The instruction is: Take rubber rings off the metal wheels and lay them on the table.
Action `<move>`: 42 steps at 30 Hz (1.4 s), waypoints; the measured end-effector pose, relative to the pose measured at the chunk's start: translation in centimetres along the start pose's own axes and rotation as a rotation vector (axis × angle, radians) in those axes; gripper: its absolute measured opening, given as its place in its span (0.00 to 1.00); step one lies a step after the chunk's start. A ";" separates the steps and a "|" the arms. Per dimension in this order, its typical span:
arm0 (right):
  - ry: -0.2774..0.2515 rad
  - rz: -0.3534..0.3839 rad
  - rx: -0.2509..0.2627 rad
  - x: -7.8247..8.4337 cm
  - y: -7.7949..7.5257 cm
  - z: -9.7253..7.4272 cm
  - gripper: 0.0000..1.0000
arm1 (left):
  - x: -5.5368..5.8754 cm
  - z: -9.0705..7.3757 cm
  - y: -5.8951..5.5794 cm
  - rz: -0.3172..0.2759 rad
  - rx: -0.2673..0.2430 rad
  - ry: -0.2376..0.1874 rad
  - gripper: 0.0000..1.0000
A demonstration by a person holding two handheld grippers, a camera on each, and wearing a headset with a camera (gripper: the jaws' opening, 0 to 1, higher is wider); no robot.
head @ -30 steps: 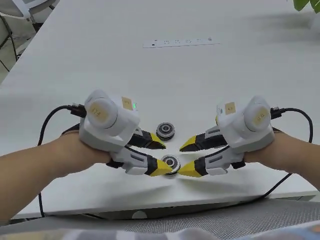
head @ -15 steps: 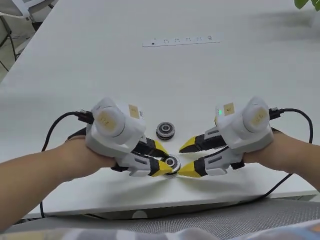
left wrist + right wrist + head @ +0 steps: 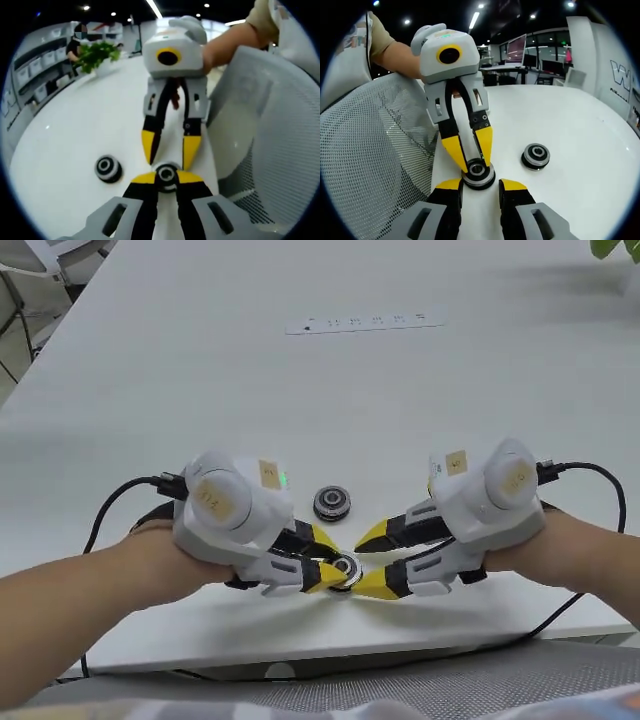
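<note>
Left fingers (image 3: 144,178) are closed on the near wheel (image 3: 166,175), one yellow tip against each side of its rim. They pinch it where it lies on the tabletop (image 3: 300,400), close to my edge. Right fingers (image 3: 512,185) are spread, their tips flanking the same wheel without clamping it, as far as I can judge.

The left gripper (image 3: 476,165) and right gripper (image 3: 168,165) face each other across this wheel, both about equally near. The wheel lies flat with its axle hole pointing straight up. Being round, it offers no long axis to line up on.

Its rubber ring (image 3: 492,178) runs level round the rim, so I judge my right tips must catch that band at the side facing them while the left holds. A second wheel (image 3: 331,502) lies flat just beyond, apart from both grippers.
</note>
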State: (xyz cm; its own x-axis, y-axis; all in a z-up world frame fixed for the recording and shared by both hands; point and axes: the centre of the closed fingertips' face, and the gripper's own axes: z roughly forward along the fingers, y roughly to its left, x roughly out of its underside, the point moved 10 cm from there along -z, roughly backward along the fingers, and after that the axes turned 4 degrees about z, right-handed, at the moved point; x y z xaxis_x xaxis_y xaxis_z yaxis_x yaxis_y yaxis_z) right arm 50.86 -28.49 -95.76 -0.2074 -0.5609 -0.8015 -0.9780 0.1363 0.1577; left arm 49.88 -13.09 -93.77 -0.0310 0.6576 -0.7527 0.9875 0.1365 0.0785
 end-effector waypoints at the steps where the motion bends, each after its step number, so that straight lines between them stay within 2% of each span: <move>1: -0.001 0.001 -0.003 0.0 0.0 0.1 0.26 | 0.0 0.0 0.0 0.001 -0.001 -0.001 0.13; 8: 0.002 0.001 -0.015 -0.1 0.1 0.4 0.24 | 0.0 0.1 -0.1 0.003 -0.008 -0.004 0.13; 15: -0.003 -0.025 -0.003 0.0 0.4 0.1 0.22 | 0.0 0.1 -0.2 0.002 -0.015 -0.009 0.13; 21: 0.014 -0.069 0.009 -0.1 0.6 0.0 0.20 | 0.0 0.1 -0.3 0.002 -0.018 -0.011 0.13; 39: 0.036 -0.100 0.021 0.1 0.5 -0.3 0.13 | 0.0 0.1 -0.2 -0.001 -0.022 -0.014 0.13; 40: 0.079 -0.136 0.054 0.3 0.1 -0.5 0.08 | 0.0 0.1 -0.3 -0.003 -0.021 -0.014 0.13; 41: 0.075 -0.154 0.085 0.2 -0.2 -0.6 0.00 | 0.0 0.1 -0.3 -0.004 -0.021 -0.014 0.13; 42: 0.061 -0.049 0.046 0.4 0.2 -0.6 0.00 | 0.0 0.1 -0.3 -0.005 -0.022 -0.016 0.13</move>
State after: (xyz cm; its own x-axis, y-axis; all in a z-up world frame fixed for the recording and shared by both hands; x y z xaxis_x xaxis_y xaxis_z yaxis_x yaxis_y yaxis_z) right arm 50.55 -29.17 -95.64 -0.1613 -0.6160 -0.7710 -0.9854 0.1440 0.0911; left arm 49.61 -13.19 -93.90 -0.0328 0.6448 -0.7637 0.9838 0.1556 0.0891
